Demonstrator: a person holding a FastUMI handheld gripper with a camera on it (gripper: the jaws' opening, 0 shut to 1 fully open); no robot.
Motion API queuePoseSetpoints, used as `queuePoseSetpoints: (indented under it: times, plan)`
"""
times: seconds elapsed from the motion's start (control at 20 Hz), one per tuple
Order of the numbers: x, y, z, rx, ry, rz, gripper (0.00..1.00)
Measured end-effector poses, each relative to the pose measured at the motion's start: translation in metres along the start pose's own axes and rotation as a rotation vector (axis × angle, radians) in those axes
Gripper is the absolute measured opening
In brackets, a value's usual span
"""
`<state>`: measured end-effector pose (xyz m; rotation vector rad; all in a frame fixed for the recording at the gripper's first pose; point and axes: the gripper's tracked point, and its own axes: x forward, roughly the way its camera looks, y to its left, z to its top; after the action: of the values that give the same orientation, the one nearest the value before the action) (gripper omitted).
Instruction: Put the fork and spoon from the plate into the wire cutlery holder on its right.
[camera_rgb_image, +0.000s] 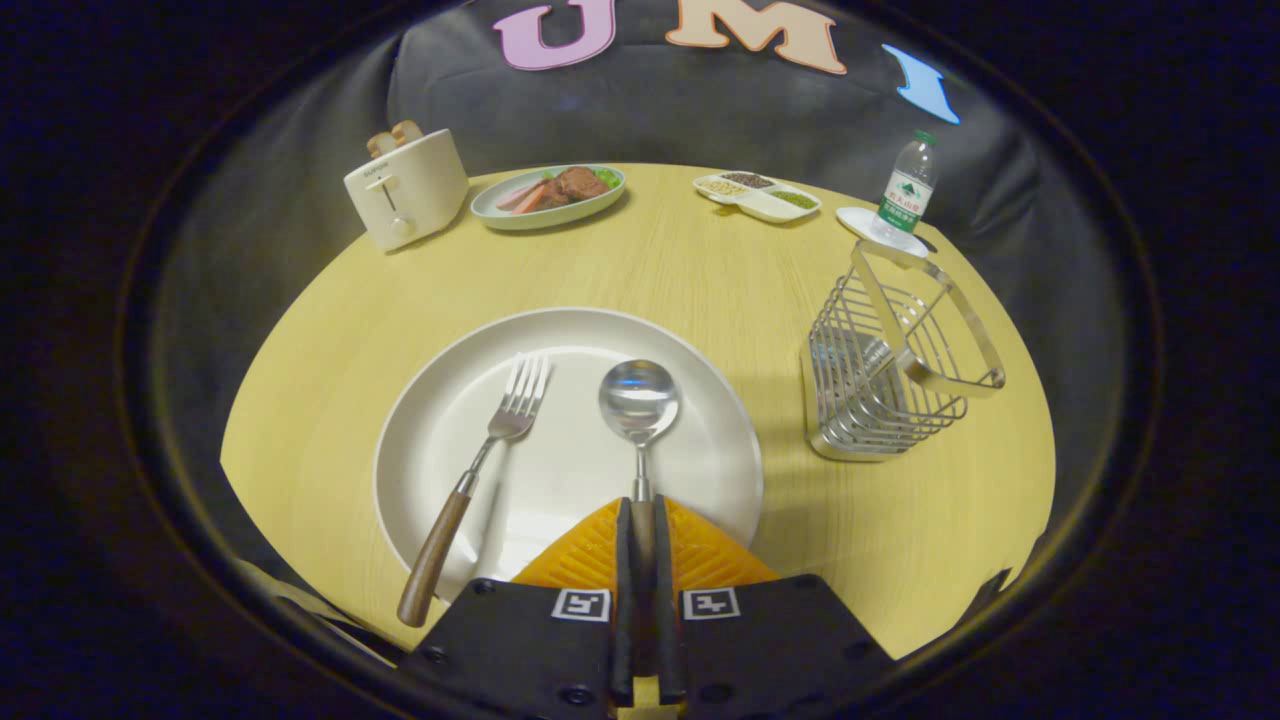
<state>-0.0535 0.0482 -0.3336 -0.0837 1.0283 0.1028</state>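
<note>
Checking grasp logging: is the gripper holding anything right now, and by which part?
The gripper is shut on the spoon, held by its handle; the bowel end lies ahead on the plate.

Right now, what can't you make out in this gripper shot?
- Spoon handle: clamped in the gripper, so its length is hidden by the fingers.
- Holder inside: wires block its bottom.
- Bottle label: too small.
- Plate near rim: covered by the gripper.

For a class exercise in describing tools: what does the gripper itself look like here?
The gripper has a dark, blocky body with round screw heads along its lower edge. Two square black-and-white marker tags sit on its top face, one on each side. Its two fingers are wedge-shaped, with ribbed surfaces.
</note>
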Motion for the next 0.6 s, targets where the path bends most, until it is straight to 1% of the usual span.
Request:
queuePoseSetpoints:
  times: [0.15,0.3,0.6]
  plan:
    - [-0.001,0.001,-0.001,-0.032,0.008,0.010,0.08]
    - [-0.010,0.003,0.001,-0.034,0.018,0.028,0.08]
    - [-0.030,-0.008,0.025,-0.043,0.007,0.026,0.07]
